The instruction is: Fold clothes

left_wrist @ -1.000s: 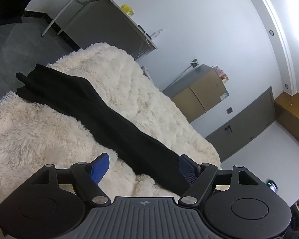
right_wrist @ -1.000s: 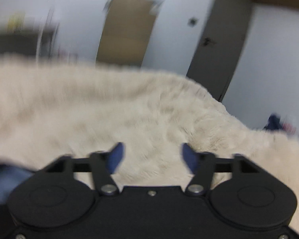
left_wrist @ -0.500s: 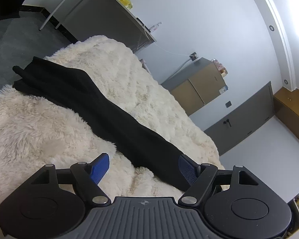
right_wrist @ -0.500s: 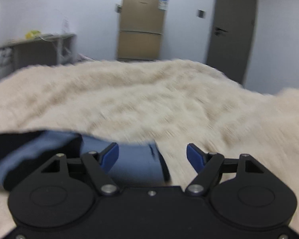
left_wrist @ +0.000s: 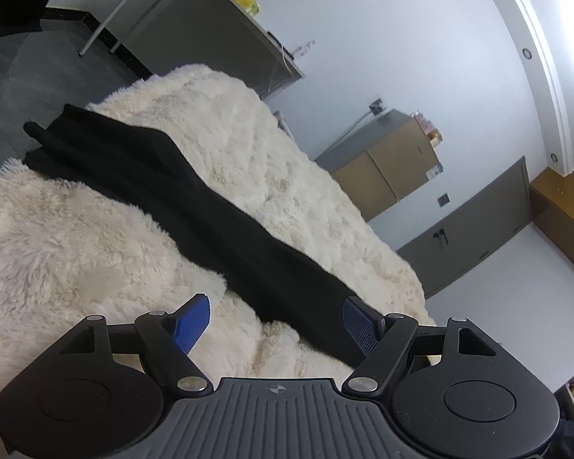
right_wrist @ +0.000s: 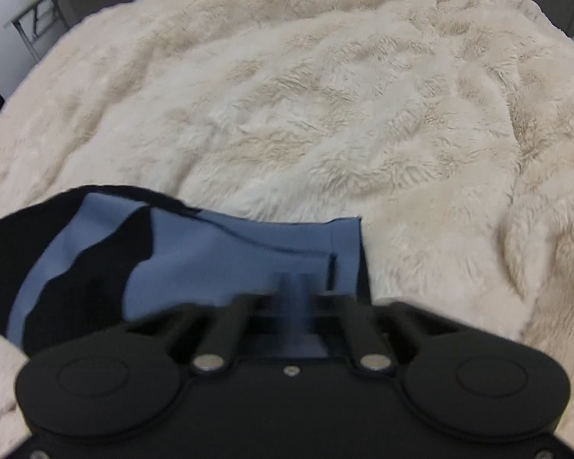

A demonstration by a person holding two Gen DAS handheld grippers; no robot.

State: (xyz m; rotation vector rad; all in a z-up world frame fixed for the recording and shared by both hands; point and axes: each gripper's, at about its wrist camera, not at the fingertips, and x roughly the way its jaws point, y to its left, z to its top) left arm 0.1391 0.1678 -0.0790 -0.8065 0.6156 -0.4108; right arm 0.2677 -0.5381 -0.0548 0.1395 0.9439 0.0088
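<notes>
I am keeping my left claw [left_wrist: 275,321] released above the black garment [left_wrist: 195,206] stretching diagonally across the fluffy cream blanket [left_wrist: 57,244], while my right claw [right_wrist: 292,287] is sitting clenched on its blue lining [right_wrist: 225,260] at lower left.

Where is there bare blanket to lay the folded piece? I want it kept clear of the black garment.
Bare fur fills the fluffy blanket beyond the blue-lined waistband, up to its far edge by the folding table. Another patch lies left of the black garment. Crowded: around the shut right gripper and open left gripper.
</notes>
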